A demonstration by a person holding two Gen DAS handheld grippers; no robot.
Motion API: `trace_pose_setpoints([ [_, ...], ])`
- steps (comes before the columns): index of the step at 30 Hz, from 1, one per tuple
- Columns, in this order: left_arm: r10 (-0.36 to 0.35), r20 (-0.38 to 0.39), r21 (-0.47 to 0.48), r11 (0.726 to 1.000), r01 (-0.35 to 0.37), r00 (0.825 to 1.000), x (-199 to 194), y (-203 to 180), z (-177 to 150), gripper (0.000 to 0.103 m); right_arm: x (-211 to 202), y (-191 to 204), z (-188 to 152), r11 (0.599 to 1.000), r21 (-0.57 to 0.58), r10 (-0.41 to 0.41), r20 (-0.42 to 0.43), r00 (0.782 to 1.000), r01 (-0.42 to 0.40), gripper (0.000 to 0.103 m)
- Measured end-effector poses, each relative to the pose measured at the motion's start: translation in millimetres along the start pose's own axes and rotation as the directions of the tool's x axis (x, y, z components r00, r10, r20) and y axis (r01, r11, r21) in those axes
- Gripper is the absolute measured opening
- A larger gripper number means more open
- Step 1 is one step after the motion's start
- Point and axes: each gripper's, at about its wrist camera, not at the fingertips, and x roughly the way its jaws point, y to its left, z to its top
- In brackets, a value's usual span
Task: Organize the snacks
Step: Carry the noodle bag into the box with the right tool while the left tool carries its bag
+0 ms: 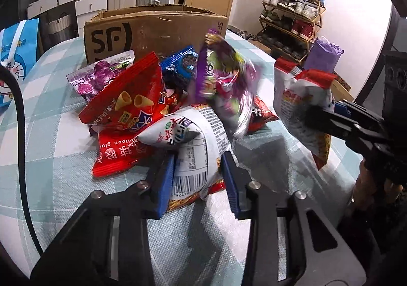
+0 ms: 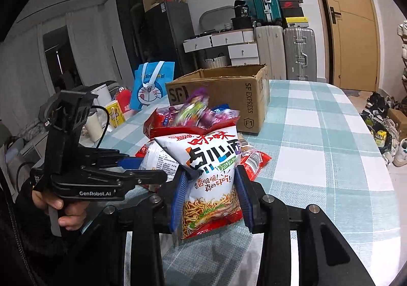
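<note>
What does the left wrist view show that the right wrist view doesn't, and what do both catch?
Only the left wrist view: the shoe rack, and the red cone-snack bag seen whole.

Only the right wrist view: the hand holding the left gripper, and the printed front of the noodle-snack bag in the right gripper.

Both: the cardboard box, the checked tablecloth, the snack pile, the blue cartoon bag, and a white noodle-snack bag pinched in each gripper.

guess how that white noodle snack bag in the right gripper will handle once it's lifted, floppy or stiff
Probably soft rather than stiff: the noodle bag pinches in where the right gripper squeezes it. Likely light for its size, since it looks puffed with air. The glossy film may slip, and the dry noodles pictured on it could crush under a hard grip.
</note>
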Motion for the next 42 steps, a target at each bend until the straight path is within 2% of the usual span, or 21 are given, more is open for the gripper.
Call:
trace_pose_setpoints([
  [12,-0.036,0.051,-0.006,0.999,0.037,0.998,-43.4,8.3,-9.9,0.03,-2.2,-2.4,4.7,1.0,0.019,-0.004,0.035,0.999,0.004,0.038],
  [21,-0.015,0.109,-0.032,0.999,0.019,0.994,-81.6,19.8,-21.2,0.029,-4.9,-3.2,11.7,1.0,0.022,-0.009,0.056,0.998,0.008,0.038],
  [36,0.003,0.196,-0.035,0.999,0.004,0.981,-126.6,17.1,-16.6,0.029,-5.9,-2.2,35.3,1.0,0.028,-0.015,0.095,0.995,0.012,0.038],
  [42,0.024,0.244,-0.044,0.999,-0.014,0.97,-142.0,17.5,-3.6,0.029,-6.0,-4.6,44.5,0.999,0.045,-0.013,0.111,0.994,0.008,0.038],
])
